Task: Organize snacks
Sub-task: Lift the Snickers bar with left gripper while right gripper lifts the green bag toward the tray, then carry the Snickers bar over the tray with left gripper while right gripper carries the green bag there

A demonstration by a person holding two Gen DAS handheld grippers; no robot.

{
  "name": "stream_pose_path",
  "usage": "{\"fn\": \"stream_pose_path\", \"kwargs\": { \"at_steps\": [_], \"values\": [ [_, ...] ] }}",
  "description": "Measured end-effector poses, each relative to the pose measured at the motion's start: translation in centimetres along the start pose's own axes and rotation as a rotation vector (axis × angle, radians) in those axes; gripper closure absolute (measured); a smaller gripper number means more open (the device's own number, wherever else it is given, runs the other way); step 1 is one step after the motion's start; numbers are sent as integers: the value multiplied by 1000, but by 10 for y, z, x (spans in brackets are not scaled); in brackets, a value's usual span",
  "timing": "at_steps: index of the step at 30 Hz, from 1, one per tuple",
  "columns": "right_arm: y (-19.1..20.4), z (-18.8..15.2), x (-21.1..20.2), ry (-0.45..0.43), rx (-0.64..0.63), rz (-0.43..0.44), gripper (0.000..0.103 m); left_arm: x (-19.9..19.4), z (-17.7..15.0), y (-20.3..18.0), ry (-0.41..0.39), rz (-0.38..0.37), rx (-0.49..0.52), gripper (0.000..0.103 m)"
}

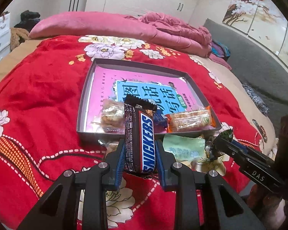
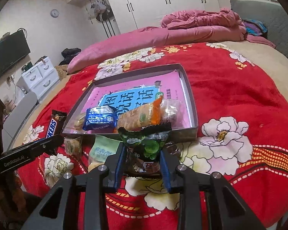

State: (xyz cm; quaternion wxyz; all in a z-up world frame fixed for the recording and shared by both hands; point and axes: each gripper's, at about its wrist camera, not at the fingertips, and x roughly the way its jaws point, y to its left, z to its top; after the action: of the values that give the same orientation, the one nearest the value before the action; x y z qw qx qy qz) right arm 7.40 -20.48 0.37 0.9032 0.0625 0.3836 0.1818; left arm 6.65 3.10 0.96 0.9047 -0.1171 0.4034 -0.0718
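Observation:
My left gripper (image 1: 140, 143) is shut on a brown Snickers bar (image 1: 142, 134), which stands upright above the red blanket just in front of a shallow grey box (image 1: 86, 88). My right gripper (image 2: 143, 149) is shut on a green-and-black snack packet (image 2: 146, 140) close to the same near edge of the box (image 2: 190, 95). Inside the box, on a pink book, lie a blue packet (image 2: 99, 118), an orange-ended cracker packet (image 2: 140, 115) and a clear-wrapped pastry (image 1: 112, 115). Each gripper shows in the other's view: right gripper (image 1: 218, 141), left gripper (image 2: 56, 139).
A pale green packet (image 2: 103, 149) and a small round pastry (image 2: 73, 144) lie on the floral blanket between the grippers. Pink bedding (image 1: 105, 26) is heaped at the bed's far side. White drawers (image 2: 38, 78) and a wall television (image 2: 9, 53) stand beyond the bed's left edge.

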Motion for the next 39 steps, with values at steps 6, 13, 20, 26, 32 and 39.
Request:
{"fn": "stream_pose_path", "kwargs": {
  "at_steps": [6, 13, 20, 26, 32, 39],
  "values": [
    [1, 5, -9, -45, -1, 10, 70, 0, 3, -3, -18, 0, 14, 73],
    [-12, 16, -10, -83, 61, 0, 70, 7, 9, -2, -22, -10, -4, 73],
    [-24, 25, 2, -81, 119, -38, 70, 19, 14, 3, -8, -16, -34, 73],
    [-27, 34, 12, -90, 111, -64, 70, 32, 19, 4, 6, -20, -49, 73],
    [-31, 40, 25, -79, 132, -71, 70, 42, 23, 4, 19, -19, -50, 73],
    [-29, 43, 33, -76, 119, -69, 71, 51, 27, 3, 29, -14, -47, 73]
  ]
}}
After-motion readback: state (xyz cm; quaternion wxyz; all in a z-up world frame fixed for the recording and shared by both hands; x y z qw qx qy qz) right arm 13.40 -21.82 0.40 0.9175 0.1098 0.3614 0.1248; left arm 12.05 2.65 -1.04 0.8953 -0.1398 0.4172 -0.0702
